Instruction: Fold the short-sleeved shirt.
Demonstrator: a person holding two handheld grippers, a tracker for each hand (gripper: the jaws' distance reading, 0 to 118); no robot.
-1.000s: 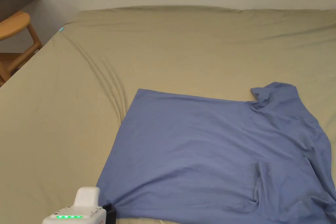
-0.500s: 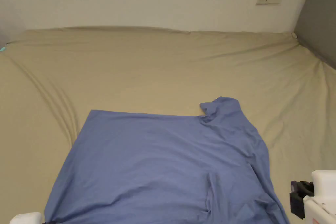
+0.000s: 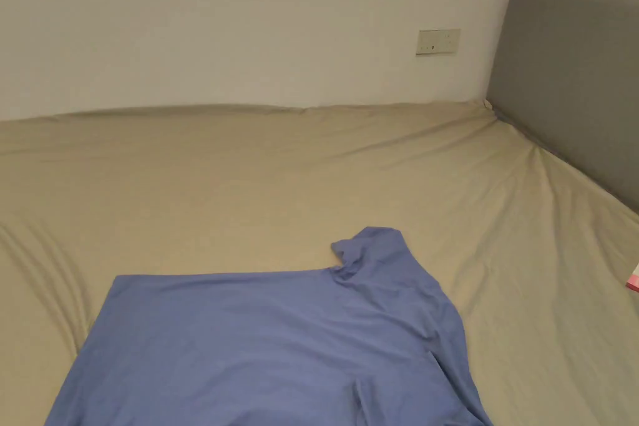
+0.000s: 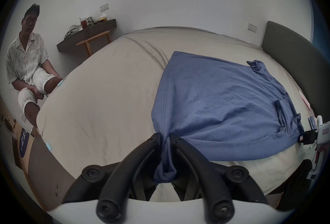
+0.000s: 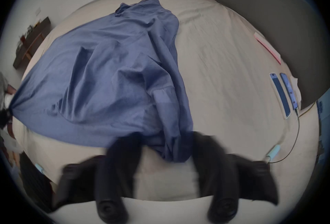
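Observation:
A blue short-sleeved shirt lies spread on the beige bed sheet, hem to the left and collar end to the right. In the left gripper view, my left gripper is shut on the near hem corner of the shirt, and a bunch of cloth hangs down between the jaws. In the right gripper view, my right gripper is motion-blurred with its jaws wide apart. A crumpled fold of the shirt near the sleeve lies between them. The left gripper view has the right gripper at the shirt's far right edge.
A grey headboard borders the bed on the right. Near it lie two phones, a cable and a flat pink thing. A person sits beside the bed's left end, near a wooden stool and a wall shelf.
The head camera has swung right and upward, so the shirt sits lower in the picture and the headboard has come into sight. The shirt lies much as before.

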